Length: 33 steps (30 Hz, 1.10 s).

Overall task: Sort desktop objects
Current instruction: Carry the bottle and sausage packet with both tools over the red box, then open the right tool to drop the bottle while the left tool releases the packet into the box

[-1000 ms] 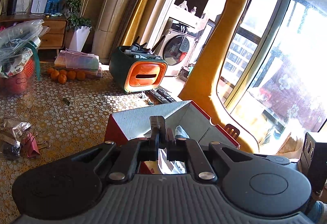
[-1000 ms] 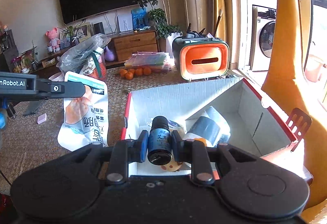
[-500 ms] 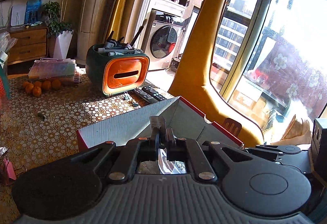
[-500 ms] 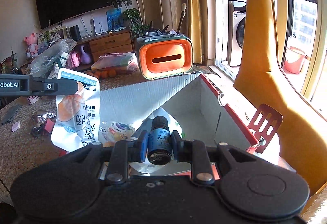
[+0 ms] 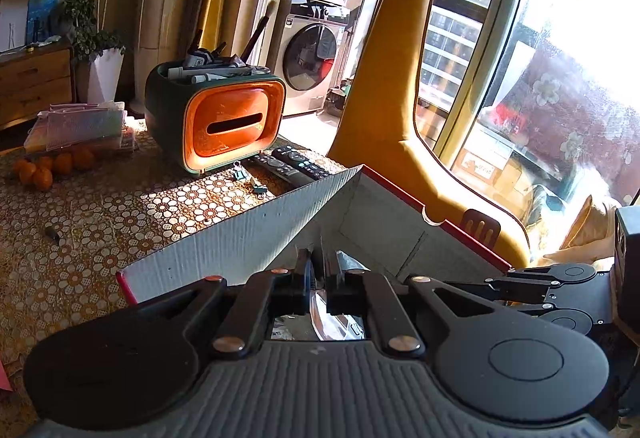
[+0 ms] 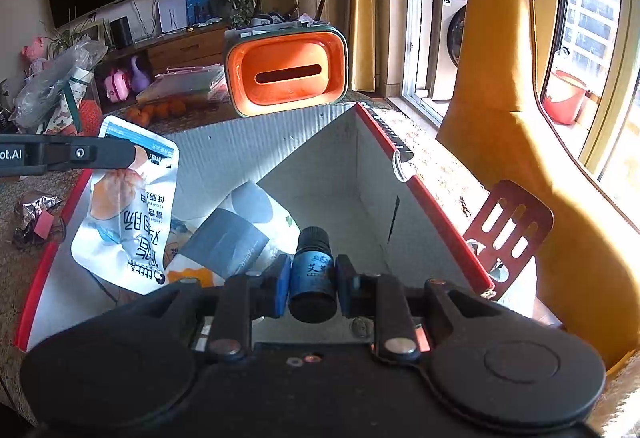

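Living room, sunlit; table (image 5: 120, 222) under a floral-patterned cover, window and yellow giraffe figure behind.

Landmark: open cardboard box (image 6: 240, 154), red outside, grey inside, standing on that table.

Small dark bottle (image 6: 312, 270) with blue label: clamped upright between the pads of the right gripper (image 6: 312, 278), held above the box's near right part, not yet resting on anything. White snack pouch (image 6: 128, 206) with blue print: pinched at its top edge by the left gripper (image 6: 116, 154), jaws clenched on the thin film, hanging inside the box against its left wall. Already lying in the box: a grey paper-wrapped pack (image 6: 228, 242) and other packets, partly hidden.

Change against the earlier views: both grippers carried forward and downward, from over the box's front rim to well over its interior; pouch previously outside the left wall, now within it. Grips unchanged throughout.

Judgement: both items brought to the drop position; release still outstanding.

Beyond the box: orange-fronted organiser (image 5: 224, 122) with pens, remote controls (image 5: 288, 166) beside it, oranges (image 5: 44, 166) further left; red slotted spatula (image 6: 508, 226) just beside the box's right wall.
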Motion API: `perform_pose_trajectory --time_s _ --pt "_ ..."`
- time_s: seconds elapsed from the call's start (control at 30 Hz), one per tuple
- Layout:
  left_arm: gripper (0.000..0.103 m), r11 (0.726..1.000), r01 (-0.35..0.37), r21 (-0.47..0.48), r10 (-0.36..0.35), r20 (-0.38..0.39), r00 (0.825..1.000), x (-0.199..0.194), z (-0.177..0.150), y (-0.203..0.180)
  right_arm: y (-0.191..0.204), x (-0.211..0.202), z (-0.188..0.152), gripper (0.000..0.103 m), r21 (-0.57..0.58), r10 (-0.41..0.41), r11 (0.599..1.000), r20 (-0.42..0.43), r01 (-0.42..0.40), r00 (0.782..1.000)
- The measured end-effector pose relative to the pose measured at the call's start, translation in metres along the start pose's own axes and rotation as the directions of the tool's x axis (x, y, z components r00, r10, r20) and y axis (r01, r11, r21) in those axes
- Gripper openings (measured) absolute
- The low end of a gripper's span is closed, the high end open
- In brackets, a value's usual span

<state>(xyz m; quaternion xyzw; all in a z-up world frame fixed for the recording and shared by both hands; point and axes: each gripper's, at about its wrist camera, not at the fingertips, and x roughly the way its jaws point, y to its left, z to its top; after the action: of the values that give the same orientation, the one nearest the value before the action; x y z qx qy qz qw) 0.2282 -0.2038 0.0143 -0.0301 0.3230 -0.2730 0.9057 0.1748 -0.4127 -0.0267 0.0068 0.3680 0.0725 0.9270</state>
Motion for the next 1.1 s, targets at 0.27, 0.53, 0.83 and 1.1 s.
perform_pose_trajectory --time_s 0.27,0.53,0.83,1.1 --pt "0.005 1.0 -0.01 -0.017 0.009 -0.062 0.998 0.019 -0.01 0.007 0.005 0.017 0.002 0.023 -0.034 -0.002 0.999 -0.048 0.0 0.999" --pt "0.005 1.0 -0.001 -0.001 0.001 -0.101 0.995 0.023 -0.021 0.002 0.009 0.019 0.005 0.025 -0.063 0.002 0.998 -0.059 -0.005 0.998" --pt "0.005 0.999 0.01 0.034 -0.007 -0.1 0.995 0.006 -0.029 -0.007 0.011 0.005 0.003 0.032 -0.069 0.025 0.997 -0.051 -0.029 0.998" --pt "0.006 0.998 -0.017 0.066 0.024 -0.099 0.995 -0.014 -0.033 -0.017 0.02 -0.01 0.001 0.045 -0.072 0.056 0.996 -0.033 -0.058 0.998"
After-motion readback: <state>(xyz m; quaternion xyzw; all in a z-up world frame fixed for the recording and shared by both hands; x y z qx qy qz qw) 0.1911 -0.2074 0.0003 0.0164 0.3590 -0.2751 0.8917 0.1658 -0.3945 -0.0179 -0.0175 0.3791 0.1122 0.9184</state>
